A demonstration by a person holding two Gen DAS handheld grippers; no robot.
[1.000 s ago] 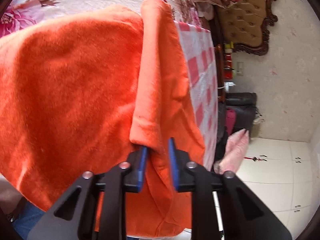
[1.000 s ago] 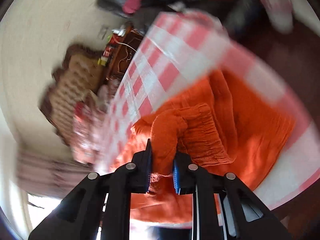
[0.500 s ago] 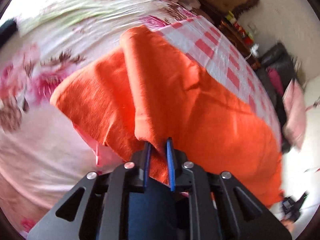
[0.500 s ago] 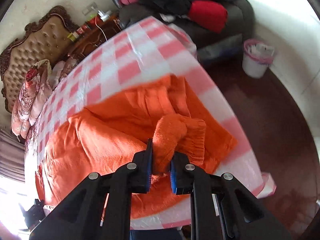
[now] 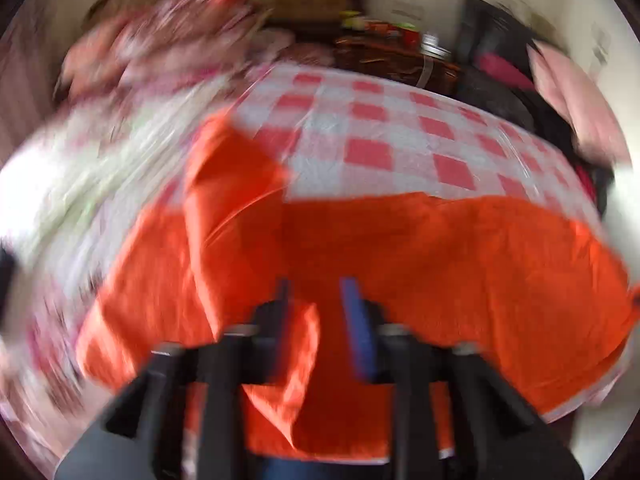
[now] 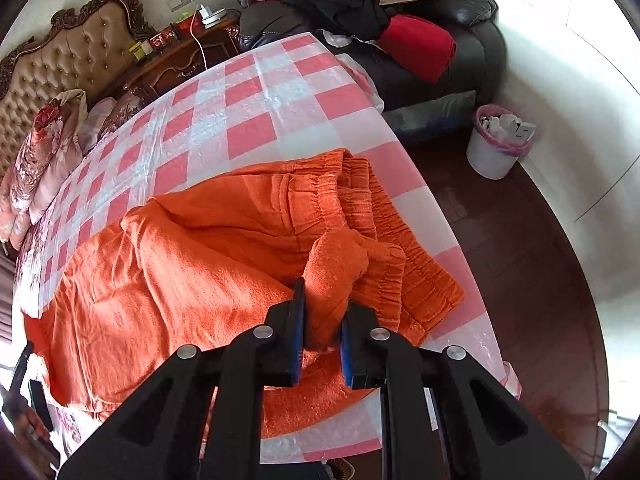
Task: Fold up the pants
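Note:
The orange fleece pants (image 6: 192, 264) lie spread on the red and white checked cloth (image 6: 256, 112), waistband (image 6: 376, 216) to the right. My right gripper (image 6: 322, 312) is shut on a bunched fold of the pants (image 6: 332, 268) near the waistband. The left wrist view is blurred by motion. There the pants (image 5: 440, 264) cover the near half of the checked cloth (image 5: 380, 136). My left gripper (image 5: 316, 304) stands over the cloth with its jaws apart, and a flap of orange cloth (image 5: 300, 356) hangs loose between and below the fingers.
A bed with a floral cover (image 5: 100, 152) lies to the left. A tufted headboard (image 6: 68, 56) and a wooden nightstand (image 6: 180, 56) stand behind. A black sofa with clothes (image 6: 360, 16) is at the back right, a white bin (image 6: 496, 144) on the dark floor.
My left gripper has opened and let go of the pant edge, and it has swung to face the table's far side. My right gripper keeps its hold, and the pants have settled flatter.

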